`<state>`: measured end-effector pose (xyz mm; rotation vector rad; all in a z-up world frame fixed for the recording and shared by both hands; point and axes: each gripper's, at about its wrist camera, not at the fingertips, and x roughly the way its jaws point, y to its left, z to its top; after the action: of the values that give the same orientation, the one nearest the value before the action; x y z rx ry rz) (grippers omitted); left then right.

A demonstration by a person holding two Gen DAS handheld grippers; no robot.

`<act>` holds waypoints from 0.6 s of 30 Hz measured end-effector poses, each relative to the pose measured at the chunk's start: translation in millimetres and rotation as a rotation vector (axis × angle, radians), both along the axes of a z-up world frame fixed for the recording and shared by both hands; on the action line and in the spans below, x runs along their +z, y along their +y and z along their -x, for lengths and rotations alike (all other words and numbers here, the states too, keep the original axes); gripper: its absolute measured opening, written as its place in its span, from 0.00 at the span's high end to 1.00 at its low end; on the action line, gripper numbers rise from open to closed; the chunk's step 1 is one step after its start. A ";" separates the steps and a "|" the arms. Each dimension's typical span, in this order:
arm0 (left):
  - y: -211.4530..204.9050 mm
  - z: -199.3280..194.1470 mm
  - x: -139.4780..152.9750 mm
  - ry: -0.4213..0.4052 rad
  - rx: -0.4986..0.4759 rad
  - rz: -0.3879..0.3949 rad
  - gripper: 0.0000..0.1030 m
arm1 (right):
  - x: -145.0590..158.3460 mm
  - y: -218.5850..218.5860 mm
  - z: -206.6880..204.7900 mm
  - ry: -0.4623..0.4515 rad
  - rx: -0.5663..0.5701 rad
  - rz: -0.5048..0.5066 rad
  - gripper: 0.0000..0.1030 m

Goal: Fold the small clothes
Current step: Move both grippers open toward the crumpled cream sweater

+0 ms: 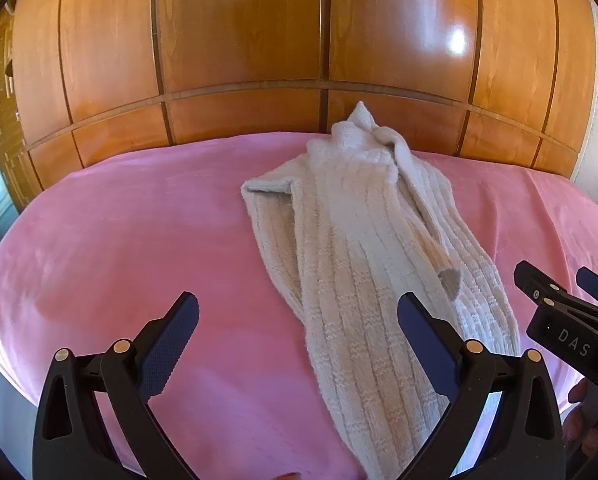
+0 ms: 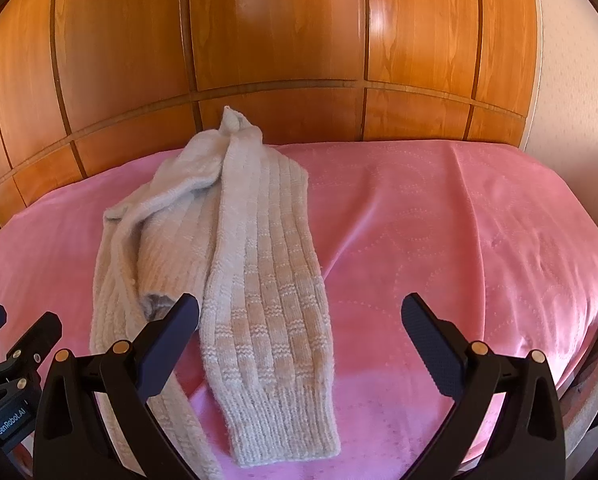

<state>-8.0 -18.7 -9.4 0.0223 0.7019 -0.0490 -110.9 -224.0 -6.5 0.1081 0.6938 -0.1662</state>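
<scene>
L gripper (image 1: pixel 299 344) and R gripper (image 2: pixel 301 344): both spread wide, holding nothing, over near edge of bed w/ pink blanket (image 2: pixel 459 220). Bare blanket far L and R. Cream knit garment (image 2: pixel 259 272) lies centre, long axis near-to-far, ribbed hem nearest, bunched end touching wood headboard (image 2: pixel 279 40).

Cream knit garment (image 2: pixel 235 248) bunched lengthwise on pink bedspread (image 2: pixel 459 220); right gripper (image 2: pixel 299 340) spread wide above.
</scene>
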 end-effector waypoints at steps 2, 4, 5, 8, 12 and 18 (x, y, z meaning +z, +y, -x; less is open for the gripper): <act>-1.5 -0.3 0.1 0.002 -0.005 -0.004 0.04 | -0.9 -1.6 0.2 0.005 -0.001 -0.002 0.02; -3.1 -0.8 -0.9 0.006 -0.012 -0.007 0.04 | -2.1 -2.7 -0.2 0.009 -0.004 -0.003 0.02; -3.9 -1.2 -1.8 0.011 -0.020 -0.006 0.04 | -3.0 -3.5 -0.4 0.012 -0.005 -0.004 0.02; -7.0 -1.5 -5.1 0.026 -0.060 -0.003 0.04 | -4.8 -8.1 -2.9 0.025 -0.011 -0.008 0.02; -15.9 0.8 -11.0 0.061 -0.228 0.027 0.05 | -5.9 -21.1 -5.2 0.038 -0.035 -0.022 0.02; -48.7 8.3 -40.2 0.180 -0.500 -0.011 0.10 | -22.0 -41.6 -7.8 0.093 0.001 -0.080 0.02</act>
<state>-16.3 -67.4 -49.6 0.2058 0.8633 -0.5316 -103.1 -265.6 -28.5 0.1772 0.7938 -0.1438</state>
